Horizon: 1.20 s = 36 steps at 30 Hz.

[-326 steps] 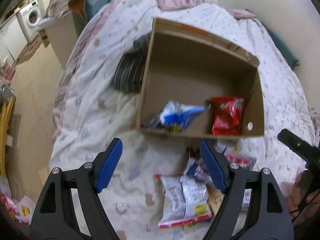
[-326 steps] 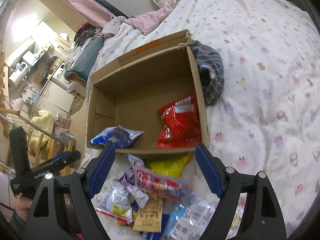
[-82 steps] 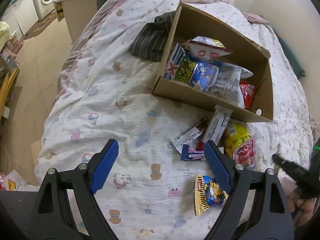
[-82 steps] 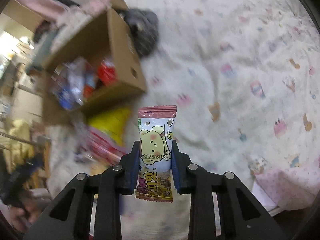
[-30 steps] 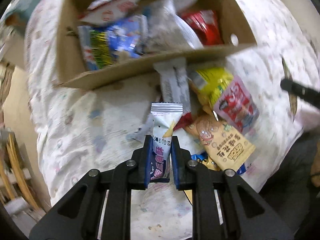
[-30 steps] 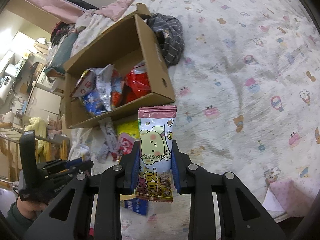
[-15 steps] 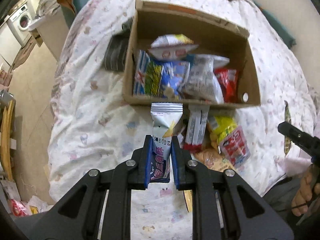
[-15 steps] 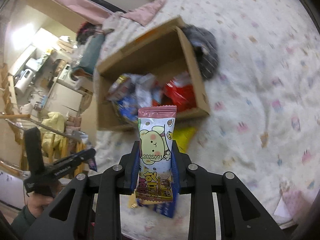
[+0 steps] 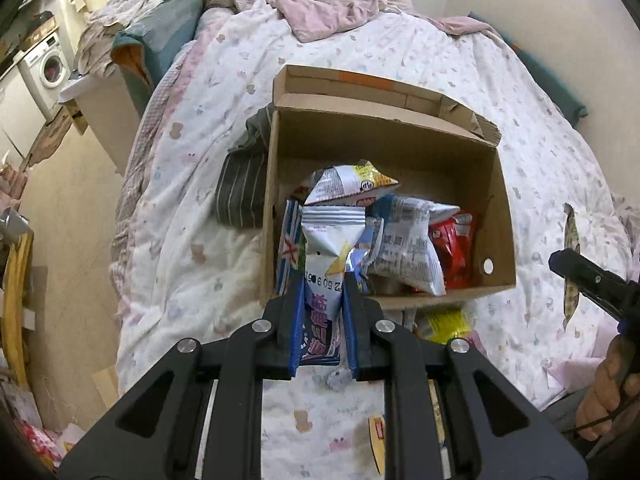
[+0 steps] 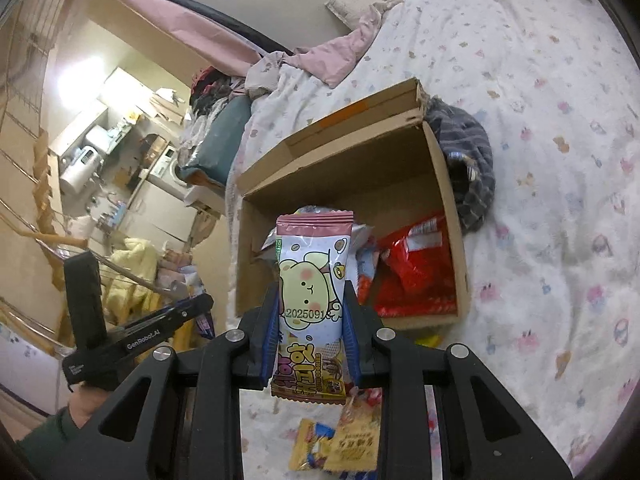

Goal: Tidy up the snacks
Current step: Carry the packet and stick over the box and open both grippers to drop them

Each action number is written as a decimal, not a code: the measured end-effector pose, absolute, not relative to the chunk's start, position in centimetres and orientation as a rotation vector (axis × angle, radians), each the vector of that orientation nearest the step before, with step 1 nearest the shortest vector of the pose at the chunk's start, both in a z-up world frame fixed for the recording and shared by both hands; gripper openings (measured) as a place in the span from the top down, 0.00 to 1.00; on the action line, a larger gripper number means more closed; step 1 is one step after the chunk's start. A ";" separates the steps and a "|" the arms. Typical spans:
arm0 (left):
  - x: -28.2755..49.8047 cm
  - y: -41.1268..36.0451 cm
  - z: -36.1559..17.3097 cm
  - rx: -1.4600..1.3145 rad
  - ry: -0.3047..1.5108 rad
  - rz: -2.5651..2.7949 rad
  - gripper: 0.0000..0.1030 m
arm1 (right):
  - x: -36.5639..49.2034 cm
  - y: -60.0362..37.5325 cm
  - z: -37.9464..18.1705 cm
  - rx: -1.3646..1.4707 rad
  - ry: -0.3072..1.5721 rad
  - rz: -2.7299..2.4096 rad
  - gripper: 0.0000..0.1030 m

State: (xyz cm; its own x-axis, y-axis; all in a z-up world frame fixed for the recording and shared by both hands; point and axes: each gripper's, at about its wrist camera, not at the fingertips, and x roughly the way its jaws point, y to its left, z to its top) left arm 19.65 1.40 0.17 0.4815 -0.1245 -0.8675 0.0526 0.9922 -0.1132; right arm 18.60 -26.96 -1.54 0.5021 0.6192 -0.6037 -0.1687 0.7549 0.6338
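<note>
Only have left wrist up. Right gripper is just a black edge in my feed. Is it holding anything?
Observer: Yes. The right gripper is shut on a pink-topped packet with a cartoon bear.
Operator: Seated how?
Observer: Upright between the fingers, top above them, bottom edge hanging below.
Operator: Anything loose under it?
Observer: Two yellow-orange packets lie on the bedding just below that gripper, outside the cardboard box.
</note>
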 end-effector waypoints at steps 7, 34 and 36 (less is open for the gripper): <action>22.1 0.9 -0.9 -0.071 1.038 -0.124 0.86 | 22.1 -26.2 -2.4 0.442 0.953 0.464 0.72; 24.1 0.7 -4.6 -0.086 1.042 -0.103 0.86 | 25.3 -25.6 -6.9 0.383 1.053 0.323 0.72; 24.0 0.7 -4.7 -0.094 1.050 -0.100 0.86 | 25.4 -25.8 -6.9 0.385 1.051 0.310 0.72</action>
